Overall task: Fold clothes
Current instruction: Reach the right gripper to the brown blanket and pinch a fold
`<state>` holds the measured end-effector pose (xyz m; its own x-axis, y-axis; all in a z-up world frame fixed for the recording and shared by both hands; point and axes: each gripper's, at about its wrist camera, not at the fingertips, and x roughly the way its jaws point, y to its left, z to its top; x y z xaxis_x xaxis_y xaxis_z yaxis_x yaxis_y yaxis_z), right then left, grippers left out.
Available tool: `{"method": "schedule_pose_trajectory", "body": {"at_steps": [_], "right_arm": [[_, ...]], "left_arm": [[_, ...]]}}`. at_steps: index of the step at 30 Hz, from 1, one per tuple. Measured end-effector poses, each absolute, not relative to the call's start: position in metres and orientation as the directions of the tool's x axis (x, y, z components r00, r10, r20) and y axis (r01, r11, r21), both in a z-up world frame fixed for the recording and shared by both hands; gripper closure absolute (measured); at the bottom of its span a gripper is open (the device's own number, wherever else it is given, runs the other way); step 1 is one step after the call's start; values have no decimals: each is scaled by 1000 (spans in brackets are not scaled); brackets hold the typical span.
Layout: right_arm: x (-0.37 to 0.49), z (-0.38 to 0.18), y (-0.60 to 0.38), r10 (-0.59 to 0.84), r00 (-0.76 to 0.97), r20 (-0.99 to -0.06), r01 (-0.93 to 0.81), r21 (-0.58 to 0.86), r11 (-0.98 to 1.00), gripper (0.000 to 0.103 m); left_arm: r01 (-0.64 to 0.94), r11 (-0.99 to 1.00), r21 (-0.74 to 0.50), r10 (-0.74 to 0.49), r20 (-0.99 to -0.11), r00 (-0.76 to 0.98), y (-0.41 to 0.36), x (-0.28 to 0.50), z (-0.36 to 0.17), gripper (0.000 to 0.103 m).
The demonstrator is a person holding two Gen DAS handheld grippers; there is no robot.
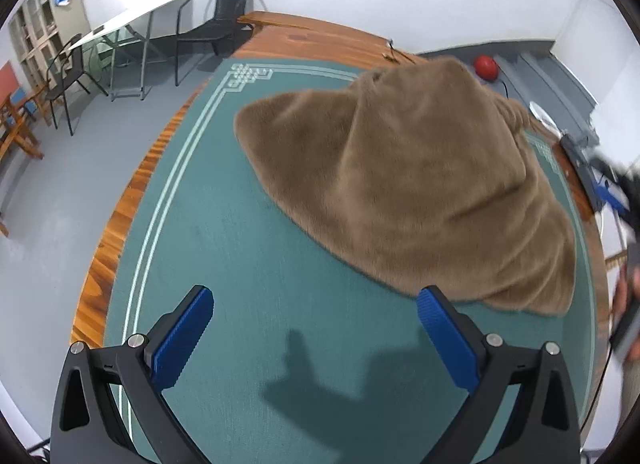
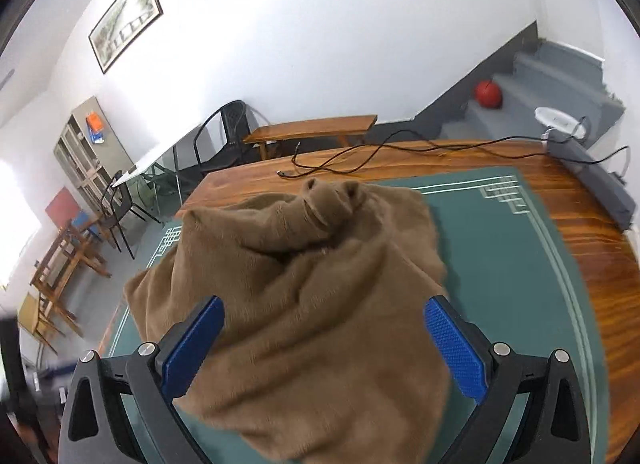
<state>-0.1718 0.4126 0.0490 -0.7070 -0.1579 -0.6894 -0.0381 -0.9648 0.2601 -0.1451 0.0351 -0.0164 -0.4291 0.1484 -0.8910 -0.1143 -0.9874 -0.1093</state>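
We hold both sets of fingers (image 1: 446, 344) (image 2: 196, 348) spread wide and empty over the rumpled brown fleece garment (image 1: 404, 183) heaped on the green mat (image 1: 240, 264), probably to pick an edge.

A dark green mat (image 2: 500, 240) with pale line borders and knotted corner patterns covers most of the polished wooden bench (image 2: 592, 232). On the bare wood past the mat's far edge lies a loose black cable (image 2: 352, 161). Beyond that edge stands a low wooden seat (image 2: 312, 127), and left of it a black metal chair (image 2: 224, 131) beside a glass-topped table (image 1: 120, 29). A red-orange ball (image 2: 488, 93) rests on the grey stairs (image 2: 560, 91) to the right. A framed picture (image 2: 125, 19) hangs high on the white wall.
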Motion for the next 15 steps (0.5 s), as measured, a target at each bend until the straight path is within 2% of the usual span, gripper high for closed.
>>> {"method": "schedule_pose_trajectory", "body": {"at_steps": [6, 11, 15], "right_arm": [[-223, 35, 398, -239, -682, -691, -14, 340, -940, 1], [-269, 20, 391, -305, -652, -694, -11, 410, -912, 17], [-303, 6, 387, -338, -624, -704, -21, 448, -894, 19]], "left_arm": [[-109, -987, -119, 152, -909, -387, 27, -132, -35, 1], [-86, -987, -135, 156, -923, -351, 20, -122, -50, 1], [-90, -985, -146, 168, -932, -322, 19, -114, -62, 1]]}}
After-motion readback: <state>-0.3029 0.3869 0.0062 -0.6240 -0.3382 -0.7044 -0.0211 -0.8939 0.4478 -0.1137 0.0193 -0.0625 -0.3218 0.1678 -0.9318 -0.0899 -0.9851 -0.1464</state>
